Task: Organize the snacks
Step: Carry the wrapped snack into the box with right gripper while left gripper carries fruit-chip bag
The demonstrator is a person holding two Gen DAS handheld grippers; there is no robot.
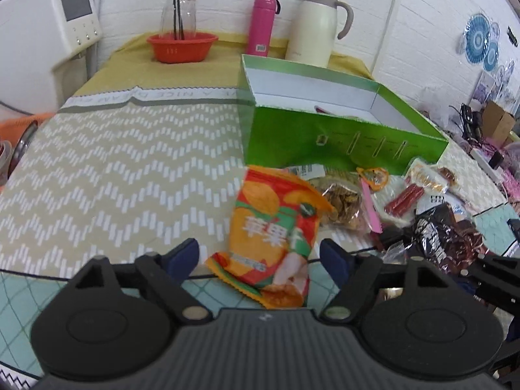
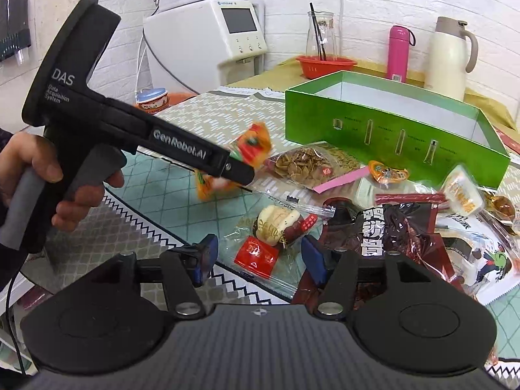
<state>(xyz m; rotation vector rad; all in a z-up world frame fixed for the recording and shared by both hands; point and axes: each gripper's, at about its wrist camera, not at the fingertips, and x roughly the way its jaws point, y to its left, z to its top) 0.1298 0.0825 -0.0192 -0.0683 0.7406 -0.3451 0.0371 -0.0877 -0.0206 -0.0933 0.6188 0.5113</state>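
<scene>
Orange and green, the apple-chip packet (image 1: 273, 237) lies between the blue pads of the left hand-held gripper (image 1: 259, 256); its jaws stand spread, with a gap on each side of the packet. In the right wrist view the same packet (image 2: 250, 144) appears blurred at the tip of that left hand-held gripper (image 2: 239, 172), so contact cannot be judged there. The right hand-held gripper (image 2: 258, 260) is also spread and grips nothing, hovering over a clear-wrapped pastry (image 2: 276, 224) and a small red packet (image 2: 256, 255). Remaining snacks lie in a loose heap on the desk (image 1: 113, 169) near the front wall of the open green box (image 1: 341, 136): a bag of seeds (image 2: 305, 165), red sausage sticks (image 2: 409, 199) and a dark foil pack (image 2: 396, 227). The box stands far right of the packet. Against the far wall stand a red basket (image 1: 182, 47), a pink flask (image 1: 261, 26) and a cream jug (image 1: 318, 29).
</scene>
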